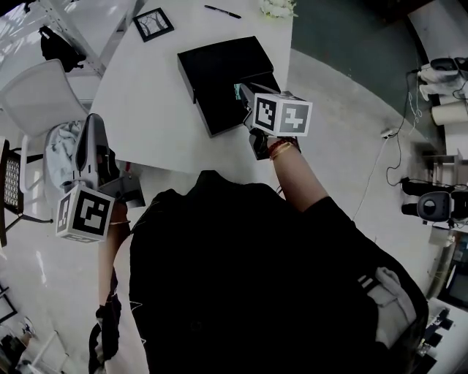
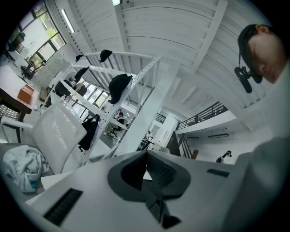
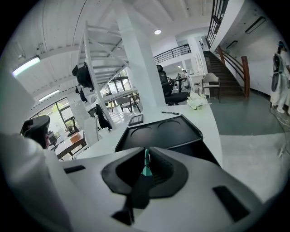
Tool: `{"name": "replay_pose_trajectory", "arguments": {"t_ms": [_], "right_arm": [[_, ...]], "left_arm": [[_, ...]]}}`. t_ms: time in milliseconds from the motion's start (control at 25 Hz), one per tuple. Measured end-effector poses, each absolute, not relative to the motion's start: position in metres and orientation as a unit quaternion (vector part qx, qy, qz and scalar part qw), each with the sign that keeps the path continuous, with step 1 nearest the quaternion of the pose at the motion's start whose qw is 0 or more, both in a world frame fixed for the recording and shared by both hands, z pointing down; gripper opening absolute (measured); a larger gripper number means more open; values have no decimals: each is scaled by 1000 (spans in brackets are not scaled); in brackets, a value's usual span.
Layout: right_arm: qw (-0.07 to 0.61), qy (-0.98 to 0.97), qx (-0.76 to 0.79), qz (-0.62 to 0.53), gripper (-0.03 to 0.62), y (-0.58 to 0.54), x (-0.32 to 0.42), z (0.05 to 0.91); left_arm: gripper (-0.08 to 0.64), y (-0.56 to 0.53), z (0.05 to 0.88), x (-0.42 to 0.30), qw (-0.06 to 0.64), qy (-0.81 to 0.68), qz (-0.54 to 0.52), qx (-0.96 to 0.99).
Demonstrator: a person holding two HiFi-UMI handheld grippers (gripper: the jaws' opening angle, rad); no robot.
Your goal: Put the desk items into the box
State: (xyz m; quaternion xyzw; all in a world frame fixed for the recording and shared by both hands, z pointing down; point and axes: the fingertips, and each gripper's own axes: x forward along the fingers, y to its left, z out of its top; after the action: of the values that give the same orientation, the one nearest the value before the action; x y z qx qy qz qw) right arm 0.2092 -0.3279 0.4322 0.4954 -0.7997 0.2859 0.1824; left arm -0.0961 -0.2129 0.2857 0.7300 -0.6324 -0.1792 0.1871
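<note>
A black box (image 1: 216, 73) lies on the white desk (image 1: 146, 109); the right gripper view shows its flat panel with two round recesses (image 3: 158, 130) and a dark opening (image 3: 205, 153) on its near right side. My right gripper (image 1: 242, 95) hangs over the box's near end, tilted down. It is shut on a thin teal item (image 3: 145, 166), also seen as the teal tip (image 1: 238, 91) from the head. My left gripper (image 2: 147, 168) is off the desk's left edge, pointing level into the room, its jaws shut and empty.
At the desk's far side lie a black pen (image 1: 222, 11), a small picture frame (image 1: 153, 24) and white flowers (image 1: 278, 7). A white chair (image 1: 36, 102) with a crumpled cloth (image 1: 64, 150) stands left of the desk.
</note>
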Motion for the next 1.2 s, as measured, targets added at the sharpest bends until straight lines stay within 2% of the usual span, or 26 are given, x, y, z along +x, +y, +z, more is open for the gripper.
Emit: {"name": "replay_pose_trajectory", "arguments": {"t_ms": [560, 920, 1200], "right_arm": [[248, -802, 457, 296, 34, -330, 194, 473], [330, -798, 422, 276, 34, -336, 182, 491], [368, -795, 383, 295, 34, -331, 169, 504]], "left_arm": [[10, -195, 304, -118, 198, -664, -167, 701], [11, -194, 301, -136, 190, -677, -167, 691], [10, -195, 302, -147, 192, -682, -170, 685]]}}
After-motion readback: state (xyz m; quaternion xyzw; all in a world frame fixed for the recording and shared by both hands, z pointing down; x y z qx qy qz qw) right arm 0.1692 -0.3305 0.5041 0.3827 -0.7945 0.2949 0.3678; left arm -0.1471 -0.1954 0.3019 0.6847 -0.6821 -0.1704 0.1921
